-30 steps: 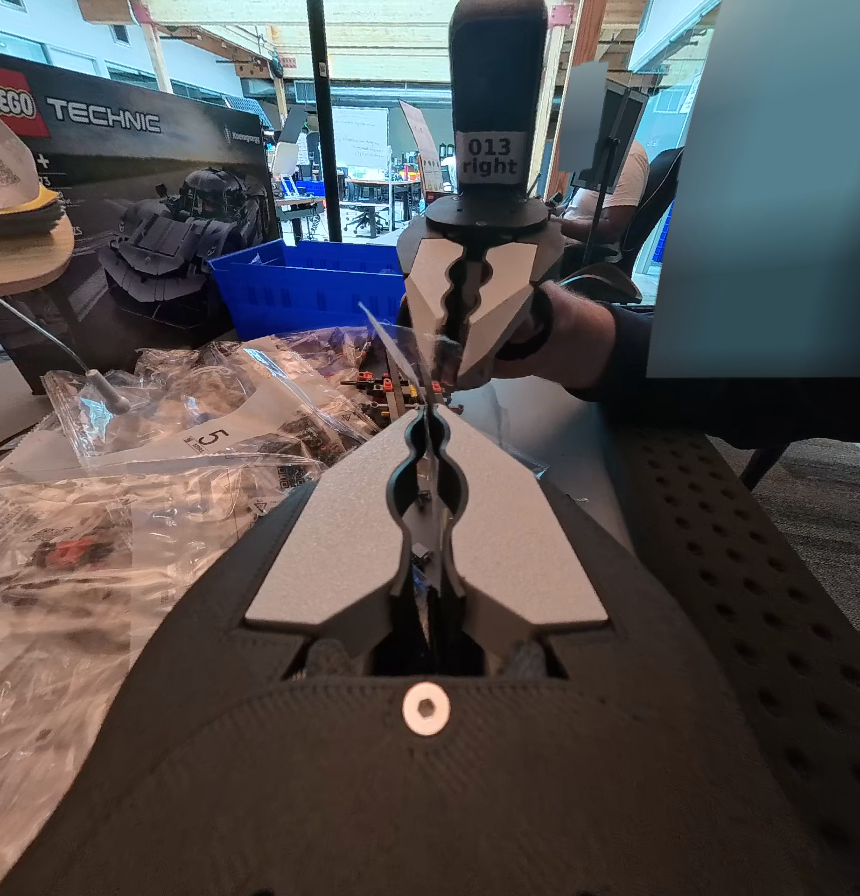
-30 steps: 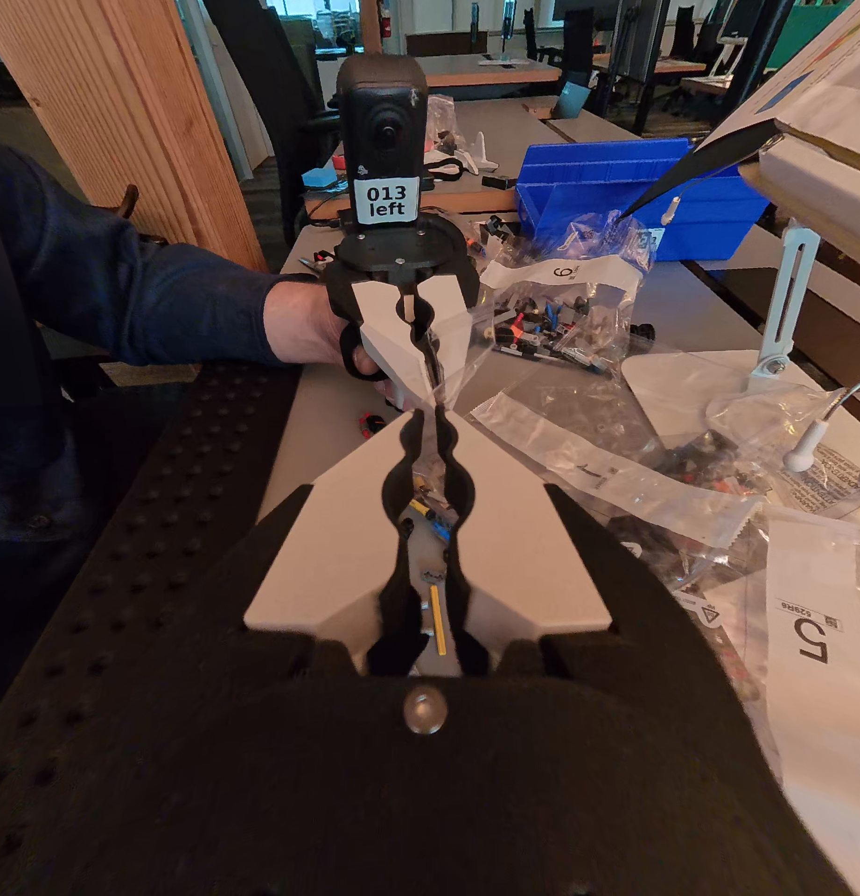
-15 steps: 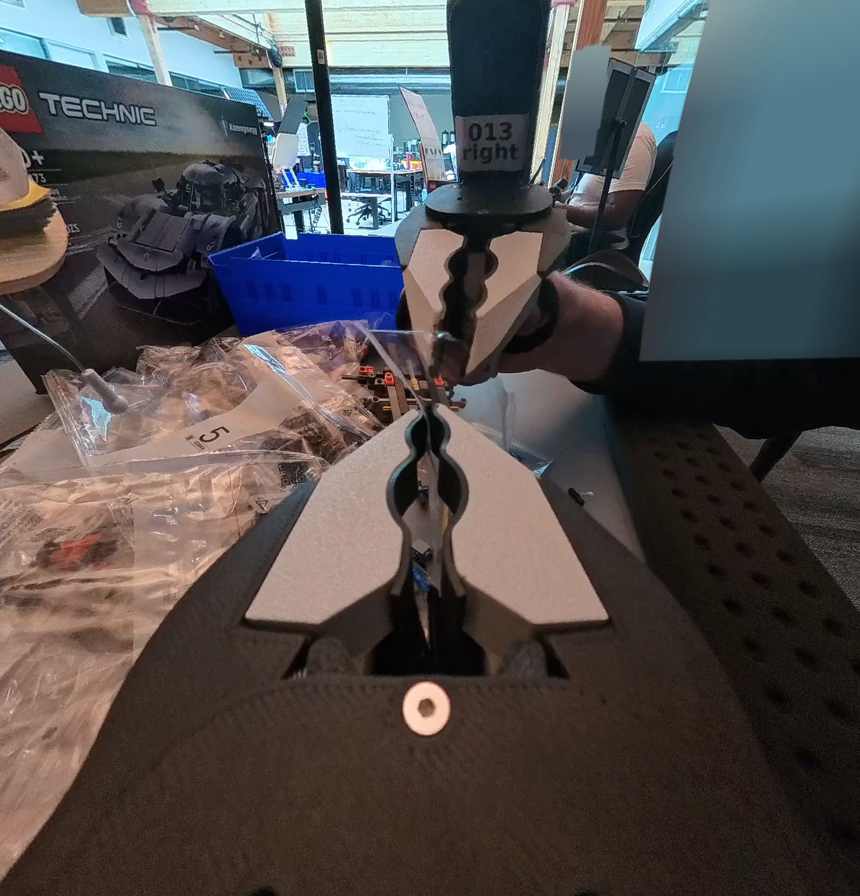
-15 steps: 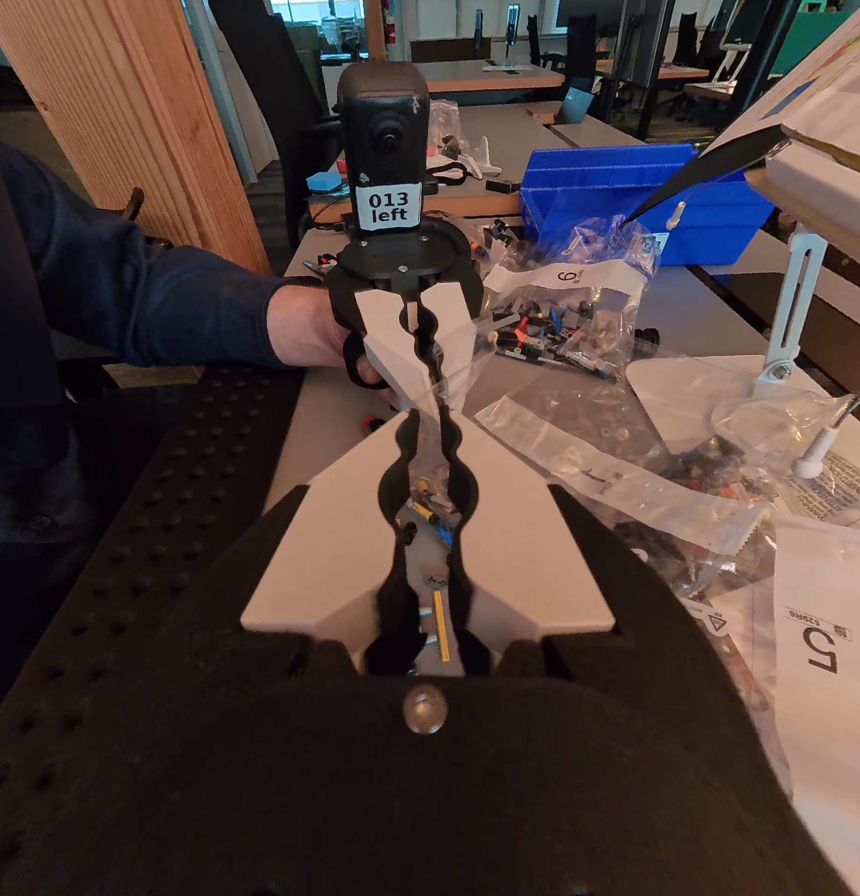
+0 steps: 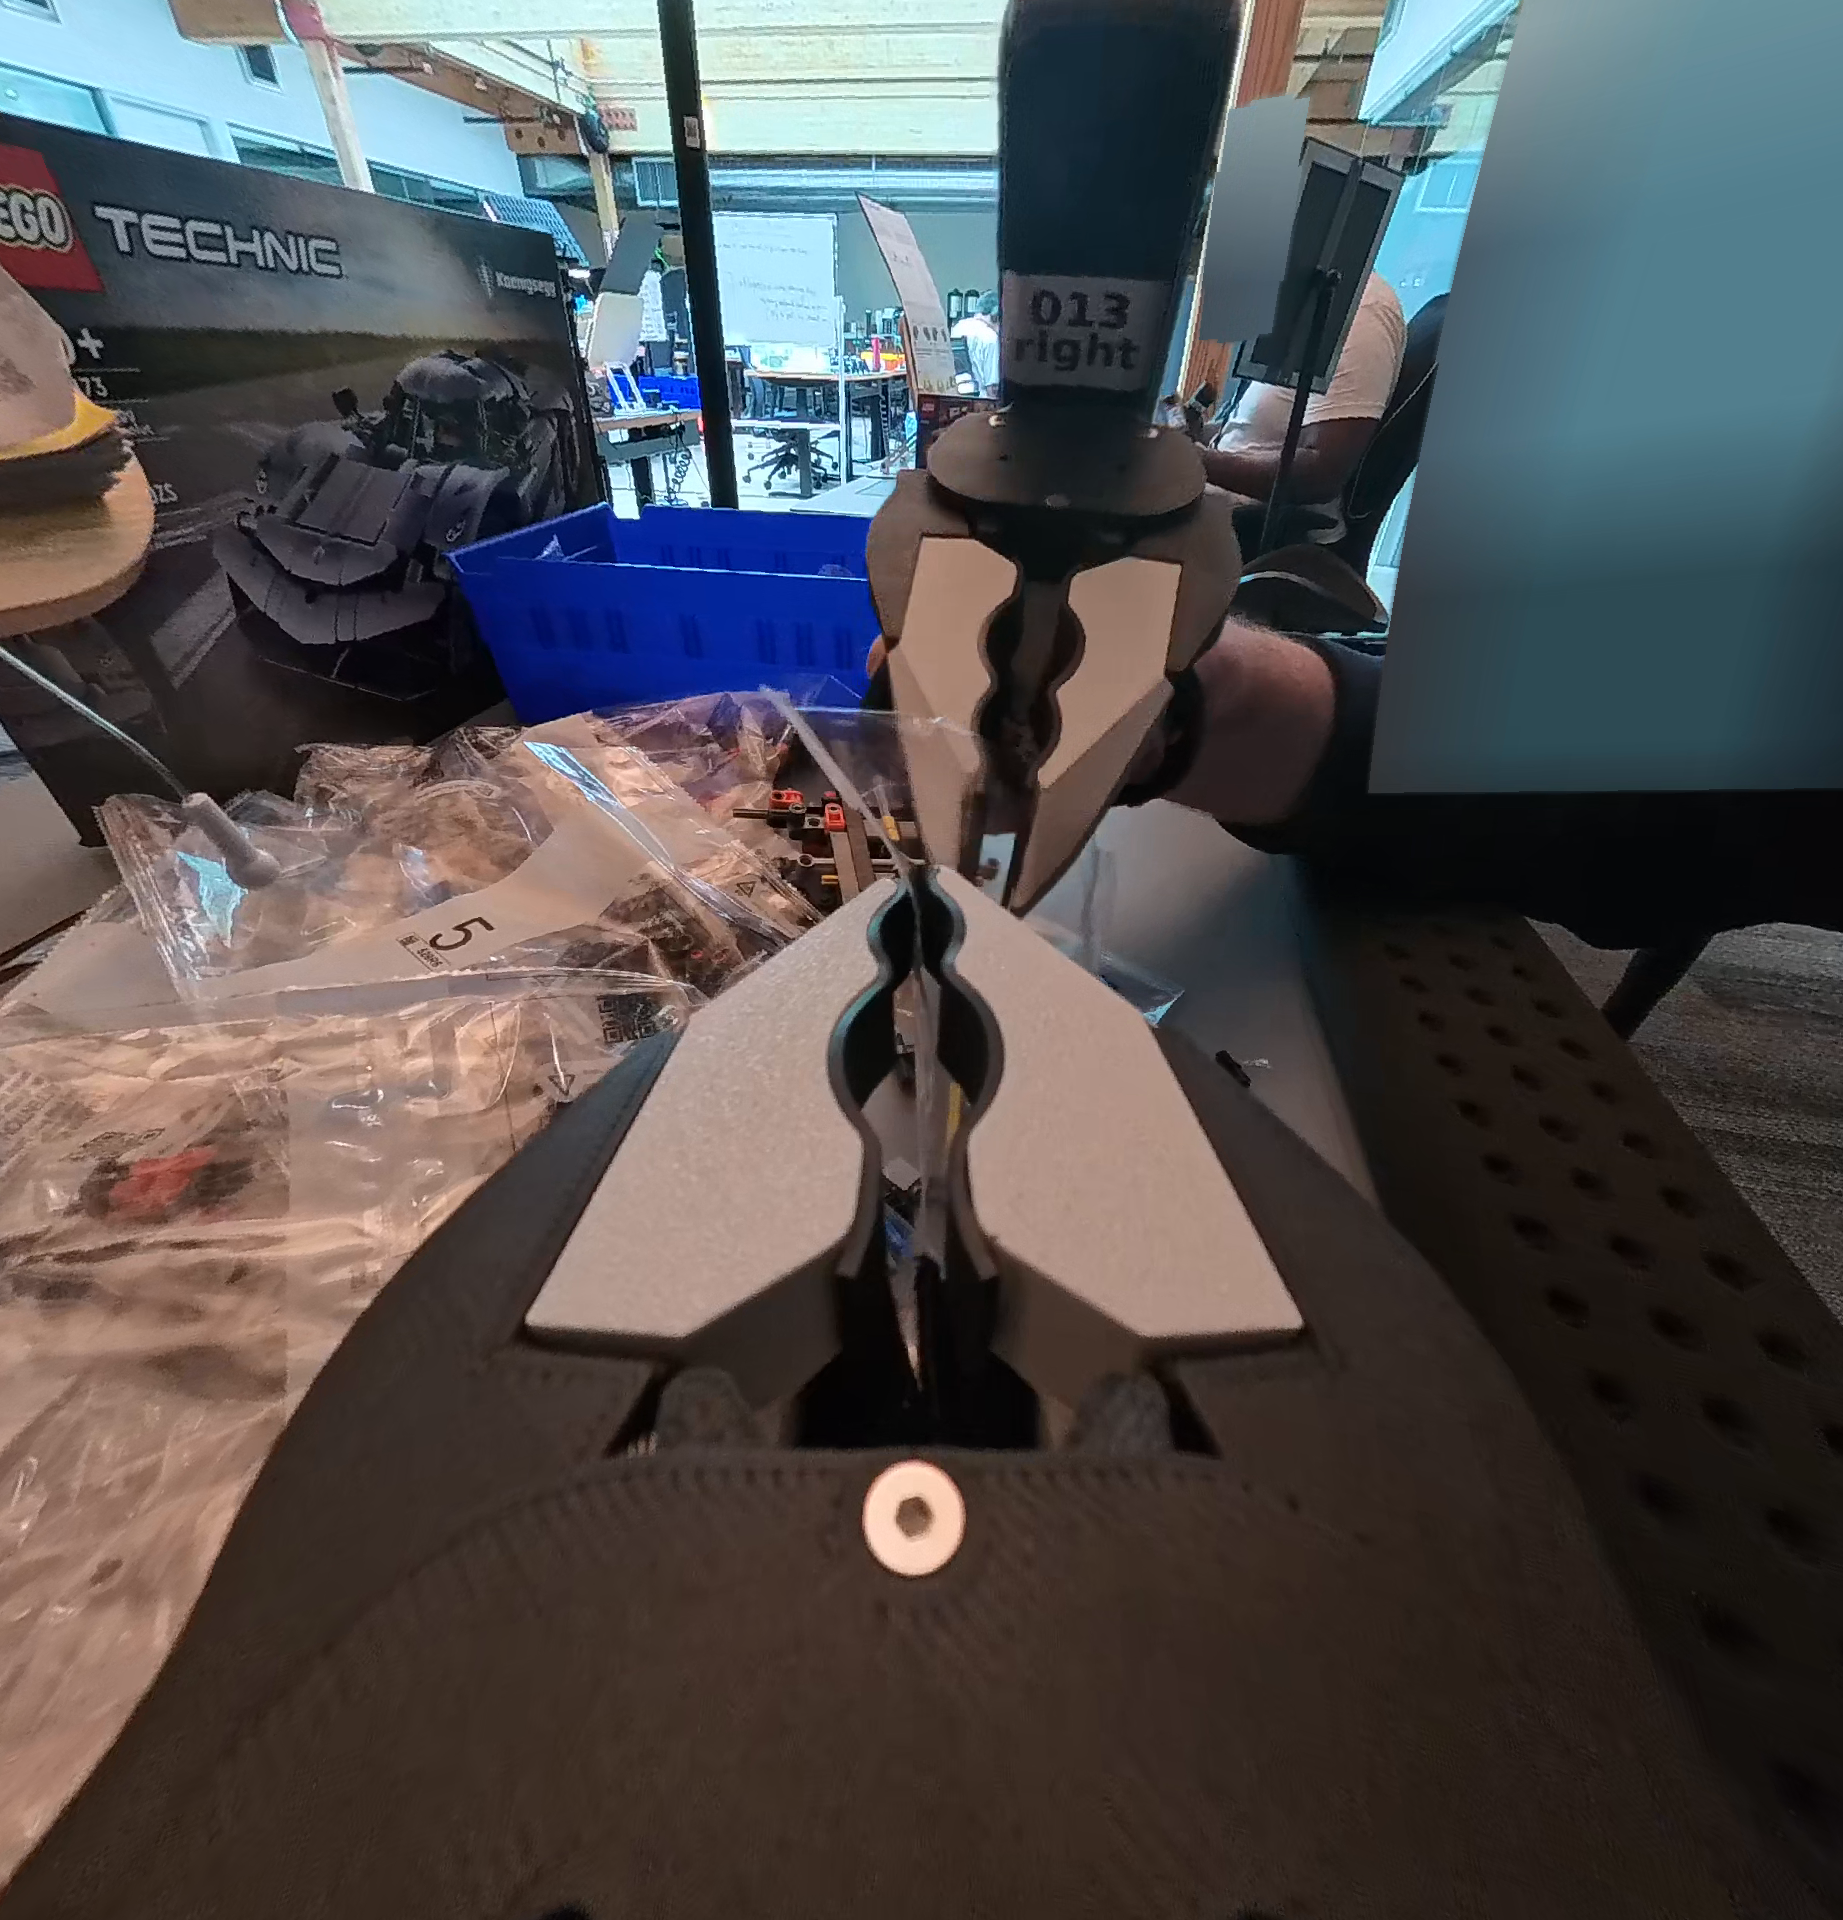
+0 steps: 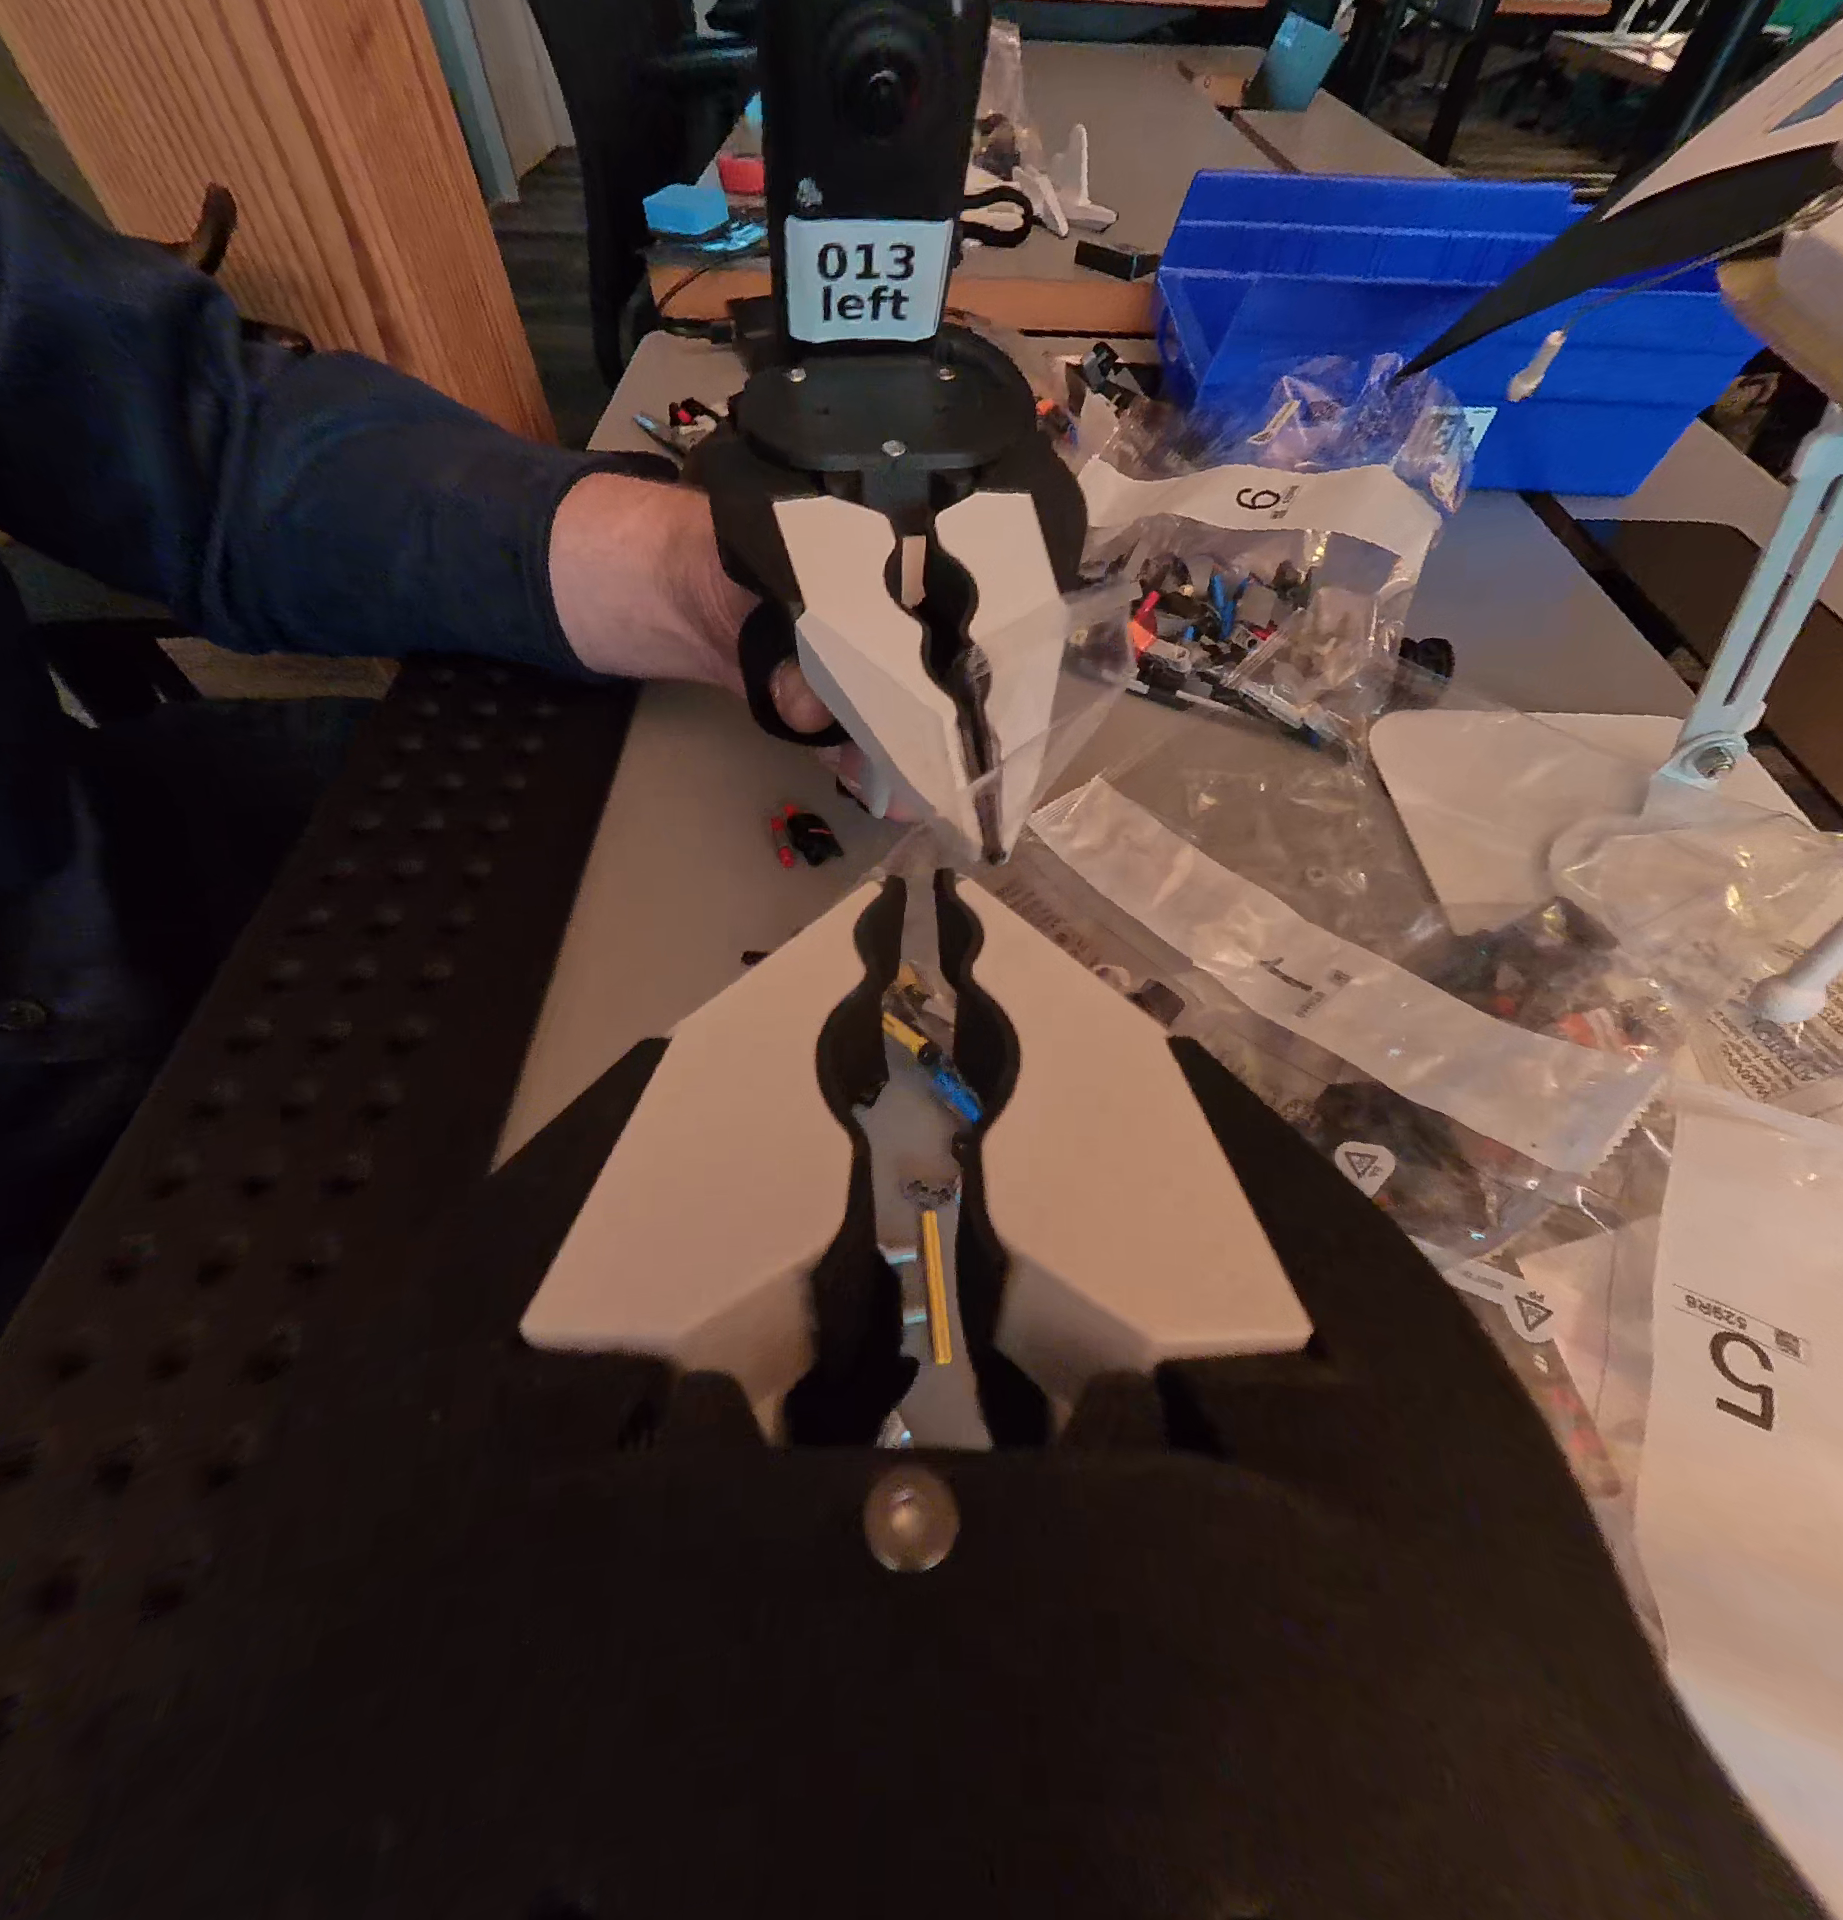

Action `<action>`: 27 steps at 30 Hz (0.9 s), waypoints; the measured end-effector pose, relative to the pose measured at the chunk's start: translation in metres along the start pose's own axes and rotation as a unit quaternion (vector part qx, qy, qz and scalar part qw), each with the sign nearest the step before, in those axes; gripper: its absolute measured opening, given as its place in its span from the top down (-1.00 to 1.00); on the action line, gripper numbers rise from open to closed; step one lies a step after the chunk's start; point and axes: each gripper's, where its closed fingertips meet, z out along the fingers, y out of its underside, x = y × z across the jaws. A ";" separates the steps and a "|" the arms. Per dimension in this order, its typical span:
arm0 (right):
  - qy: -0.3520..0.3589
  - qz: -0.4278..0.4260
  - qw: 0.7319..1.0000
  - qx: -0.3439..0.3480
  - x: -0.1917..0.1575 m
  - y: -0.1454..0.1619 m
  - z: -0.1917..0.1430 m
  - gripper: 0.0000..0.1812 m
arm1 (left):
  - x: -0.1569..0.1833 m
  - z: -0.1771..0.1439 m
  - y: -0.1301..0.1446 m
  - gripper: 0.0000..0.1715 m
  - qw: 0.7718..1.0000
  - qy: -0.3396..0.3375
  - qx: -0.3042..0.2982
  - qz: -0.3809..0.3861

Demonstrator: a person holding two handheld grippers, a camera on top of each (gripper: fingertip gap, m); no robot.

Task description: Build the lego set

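Above the table edge [image 6: 688, 790], both the left gripper [image 5: 922, 883] and the right gripper [image 6: 922, 883] seem clamped on one clear bag [image 5: 875, 748]. If it tears suddenly, small pieces scatter off the table.

I see a small clear plastic bag [image 5: 927, 1049] of loose pieces pinched at its top edge, its film stretched taut and standing on edge. Through it I make out a yellow rod [image 6: 935, 1283], a blue pin [image 6: 948, 1086] and small grey bits. On the grey table [image 6: 688, 831] lie more sealed bags [image 5: 429, 935] with white numbered strips, one [image 6: 1249, 613] full of black, blue and red parts. Two small red-and-black pins [image 6: 805, 834] lie loose nearby.
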 end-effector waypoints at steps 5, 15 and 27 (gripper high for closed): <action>-0.003 -0.008 1.000 -0.027 -0.003 0.009 0.005 0.99 | 0.000 0.000 0.000 1.00 1.000 0.001 -0.001 0.000; -0.006 -0.012 0.997 -0.070 -0.004 0.024 0.012 1.00 | 0.003 0.001 0.001 1.00 1.000 0.005 -0.005 0.000; 0.035 -0.020 0.994 -0.100 0.008 0.033 0.014 1.00 | 0.005 0.002 0.002 1.00 1.000 0.009 -0.009 0.002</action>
